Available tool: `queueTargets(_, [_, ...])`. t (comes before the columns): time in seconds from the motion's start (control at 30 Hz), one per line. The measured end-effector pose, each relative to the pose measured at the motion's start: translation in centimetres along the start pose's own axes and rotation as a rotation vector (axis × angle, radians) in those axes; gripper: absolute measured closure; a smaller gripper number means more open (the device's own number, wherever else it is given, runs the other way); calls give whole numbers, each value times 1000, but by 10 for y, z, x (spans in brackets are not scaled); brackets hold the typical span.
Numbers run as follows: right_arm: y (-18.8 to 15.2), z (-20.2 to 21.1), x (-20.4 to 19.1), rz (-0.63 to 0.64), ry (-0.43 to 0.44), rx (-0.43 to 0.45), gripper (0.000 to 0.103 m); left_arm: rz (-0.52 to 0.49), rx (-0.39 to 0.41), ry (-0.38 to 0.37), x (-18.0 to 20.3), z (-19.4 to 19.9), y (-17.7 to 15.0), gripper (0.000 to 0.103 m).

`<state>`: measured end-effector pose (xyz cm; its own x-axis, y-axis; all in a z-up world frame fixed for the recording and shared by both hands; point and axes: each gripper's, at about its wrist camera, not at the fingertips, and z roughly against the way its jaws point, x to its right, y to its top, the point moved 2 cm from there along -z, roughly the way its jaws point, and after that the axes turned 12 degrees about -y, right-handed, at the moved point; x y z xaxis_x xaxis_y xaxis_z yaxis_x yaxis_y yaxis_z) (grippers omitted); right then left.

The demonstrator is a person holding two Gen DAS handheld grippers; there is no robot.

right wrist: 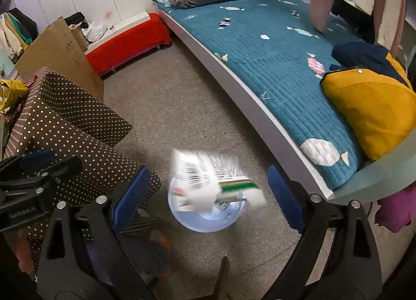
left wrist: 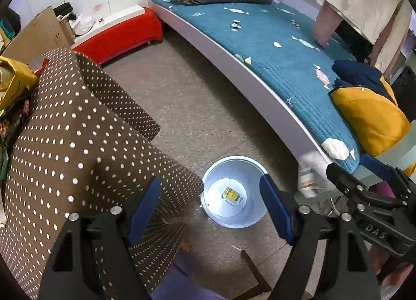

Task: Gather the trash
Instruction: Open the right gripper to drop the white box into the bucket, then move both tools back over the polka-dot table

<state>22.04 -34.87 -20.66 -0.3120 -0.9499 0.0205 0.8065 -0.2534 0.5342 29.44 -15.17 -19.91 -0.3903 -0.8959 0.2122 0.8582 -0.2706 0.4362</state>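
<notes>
- One bin [left wrist: 234, 192] on the floor holds one small yellow box [left wrist: 232, 195].
- One blurred white carton [right wrist: 208, 183] hangs loose above it.
- Two claws, left gripper [left wrist: 210, 205] and right gripper [right wrist: 208, 193], both spread apart, empty.

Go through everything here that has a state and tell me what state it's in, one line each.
Left hand-held gripper: open, empty.
Right hand-held gripper: open, gripping nothing.
White paper packaging: blurred, loose above the bin.
Trash bin: upright, one small yellow-labelled item inside.

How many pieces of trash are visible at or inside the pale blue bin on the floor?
2. A small yellow-labelled item lies on the bottom of the bin. A blurred white package is in the air above the bin, between the open right gripper's fingers. The package may hide more.
</notes>
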Motion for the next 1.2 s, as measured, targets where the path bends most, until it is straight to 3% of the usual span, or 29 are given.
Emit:
queueTargets(0.63, [-35, 4, 5, 2, -22, -74, 13, 6, -16, -6, 6, 7, -18, 26])
queueTargets(1.2, [-59, 74, 3, -19, -20, 49, 13, -25, 56, -36, 25, 57, -55, 26])
